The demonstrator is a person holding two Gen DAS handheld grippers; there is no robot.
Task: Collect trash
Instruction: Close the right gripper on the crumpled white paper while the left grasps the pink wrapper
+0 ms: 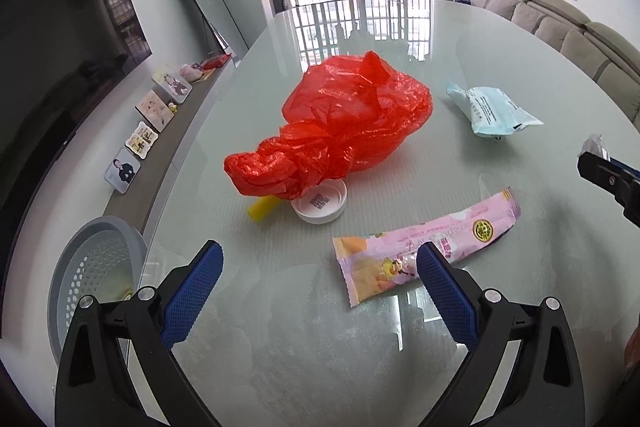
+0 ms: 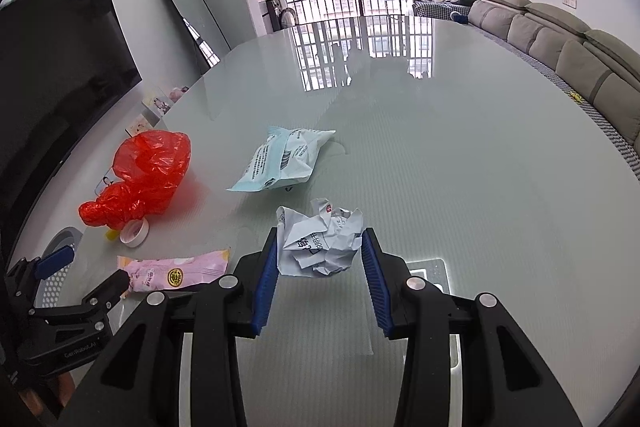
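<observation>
My right gripper [image 2: 320, 239] is shut on a crumpled white paper ball [image 2: 322, 243], held just above the glass table [image 2: 460, 167]. My left gripper [image 1: 320, 259] stands open over the table, its right finger [image 1: 436, 267] overlapping a pink snack wrapper [image 1: 432, 239] that lies flat. Beyond it sit a crumpled red plastic bag [image 1: 344, 123], a white round lid [image 1: 320, 205] and a yellow piece [image 1: 262, 209] poking out from under the bag. A pale blue packet [image 1: 490, 111] lies to the right. The right gripper's tip [image 1: 608, 175] shows at the left wrist view's right edge.
A grey perforated bin [image 1: 96, 267] stands on the floor left of the table edge. A TV, a leaning mirror and small framed pictures line the left wall. A grey sofa [image 2: 560, 39] runs along the right. The left gripper [image 2: 84, 275] shows low left in the right wrist view.
</observation>
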